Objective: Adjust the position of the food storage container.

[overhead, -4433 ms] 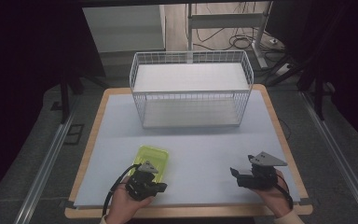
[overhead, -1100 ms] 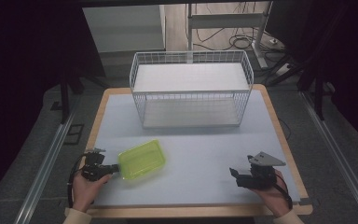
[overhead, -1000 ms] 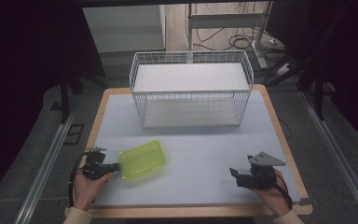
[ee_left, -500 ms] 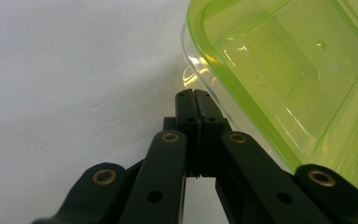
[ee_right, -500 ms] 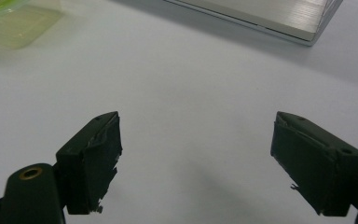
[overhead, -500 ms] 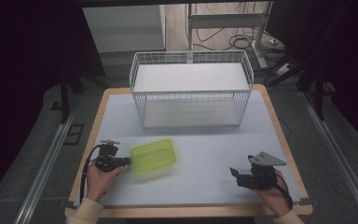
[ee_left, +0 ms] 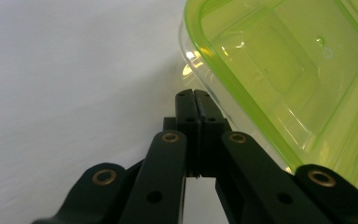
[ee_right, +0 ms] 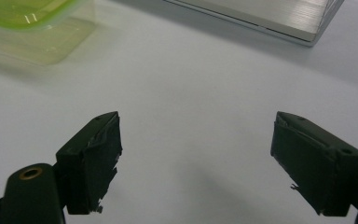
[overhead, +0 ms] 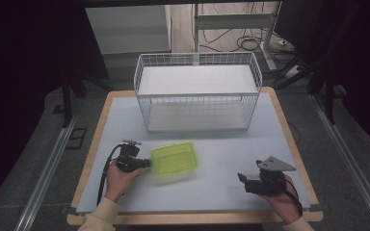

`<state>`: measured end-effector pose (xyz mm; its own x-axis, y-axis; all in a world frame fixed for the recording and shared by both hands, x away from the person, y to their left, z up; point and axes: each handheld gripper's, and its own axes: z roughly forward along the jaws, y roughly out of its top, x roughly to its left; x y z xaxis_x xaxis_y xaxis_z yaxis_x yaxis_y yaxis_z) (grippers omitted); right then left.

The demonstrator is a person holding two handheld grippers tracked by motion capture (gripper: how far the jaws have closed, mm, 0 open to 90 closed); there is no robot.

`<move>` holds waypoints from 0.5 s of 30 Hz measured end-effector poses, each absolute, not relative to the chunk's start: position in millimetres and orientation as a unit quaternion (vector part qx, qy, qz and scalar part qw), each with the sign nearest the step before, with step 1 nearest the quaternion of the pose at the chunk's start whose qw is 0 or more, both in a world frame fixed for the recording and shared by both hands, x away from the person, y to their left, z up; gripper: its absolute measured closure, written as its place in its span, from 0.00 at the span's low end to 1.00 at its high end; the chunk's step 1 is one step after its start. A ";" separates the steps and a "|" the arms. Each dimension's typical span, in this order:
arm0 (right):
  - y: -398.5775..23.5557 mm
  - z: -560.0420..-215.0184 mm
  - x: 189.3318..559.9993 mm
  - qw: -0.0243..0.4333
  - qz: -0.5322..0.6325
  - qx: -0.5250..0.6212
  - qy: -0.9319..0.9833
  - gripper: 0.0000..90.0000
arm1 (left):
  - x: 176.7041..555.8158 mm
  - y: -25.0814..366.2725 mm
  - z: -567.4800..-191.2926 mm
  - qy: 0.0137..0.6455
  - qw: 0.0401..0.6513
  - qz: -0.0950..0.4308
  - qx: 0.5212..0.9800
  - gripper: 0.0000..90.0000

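A clear plastic container with a lime-green lid [overhead: 174, 159] lies on the pale tabletop, left of centre. My left gripper [overhead: 146, 163] is at its left end, jaws pressed together on the thin lip at the container's corner [ee_left: 205, 84]. My right gripper [overhead: 243, 181] rests near the front right of the table, held in a hand, and in the right gripper view [ee_right: 196, 163] its jaws stand wide apart with nothing between them. The container [ee_right: 32, 28] lies ahead of it to the left.
A white wire basket [overhead: 197, 98] stands at the back of the table, its base edge [ee_right: 270, 21] ahead of the right gripper. The wooden table border [overhead: 192, 219] runs along the front. Dark floor and metal rails flank the table.
My left gripper has moved from the table's left edge rightward and a little farther away, and the green container has travelled with it toward the centre. The right gripper has stayed put.
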<state>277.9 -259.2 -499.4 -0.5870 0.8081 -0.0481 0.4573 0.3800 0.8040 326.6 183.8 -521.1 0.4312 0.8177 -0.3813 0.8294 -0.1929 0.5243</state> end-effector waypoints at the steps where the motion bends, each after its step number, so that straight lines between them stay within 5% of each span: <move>1: -259.2 -499.4 277.9 0.224 0.392 0.395 0.800 0.18 | 327.2 180.0 -520.7 0.531 0.345 -0.008 0.774 1.00; 15: -260.4 -499.2 278.1 0.223 0.393 0.396 0.799 0.18 | 341.7 131.8 -520.4 0.505 0.341 -0.020 0.792 1.00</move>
